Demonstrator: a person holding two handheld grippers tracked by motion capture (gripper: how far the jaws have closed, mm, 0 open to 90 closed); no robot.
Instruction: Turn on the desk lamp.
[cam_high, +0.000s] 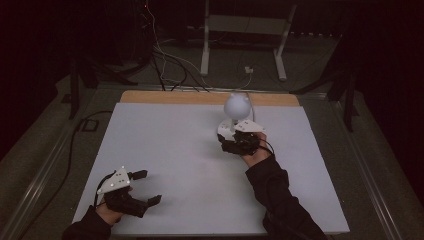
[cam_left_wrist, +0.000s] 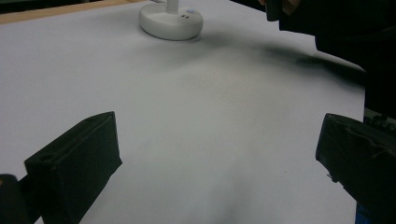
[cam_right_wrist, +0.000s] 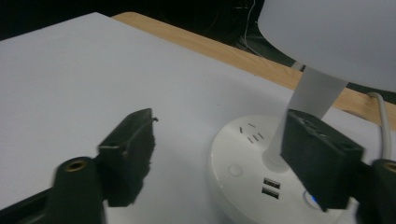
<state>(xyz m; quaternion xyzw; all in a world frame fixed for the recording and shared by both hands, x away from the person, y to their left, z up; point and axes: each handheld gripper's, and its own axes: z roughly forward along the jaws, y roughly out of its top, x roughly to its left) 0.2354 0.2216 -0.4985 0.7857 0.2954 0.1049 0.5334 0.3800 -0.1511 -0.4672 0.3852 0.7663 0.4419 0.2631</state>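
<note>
Our left gripper (cam_high: 145, 187) rests released and empty at the near left of the white tabletop (cam_high: 170, 150), well apart from the lamp. The small white desk lamp with round shade and disc base (cam_right_wrist: 261, 172) stands far right, and we judge the right hand nearer: our right gripper (cam_right_wrist: 224, 163) hangs just over that base, jaws spread with nothing between them.

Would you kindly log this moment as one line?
left gripper: open, idle on table | right gripper: open over lamp base | lamp: upright

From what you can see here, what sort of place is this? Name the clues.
Probably a lab or recording workspace, not a home: a white-topped table in a dark room, loose cables on the floor behind it, and a person holding a hand-held gripper near a lamp.
</note>
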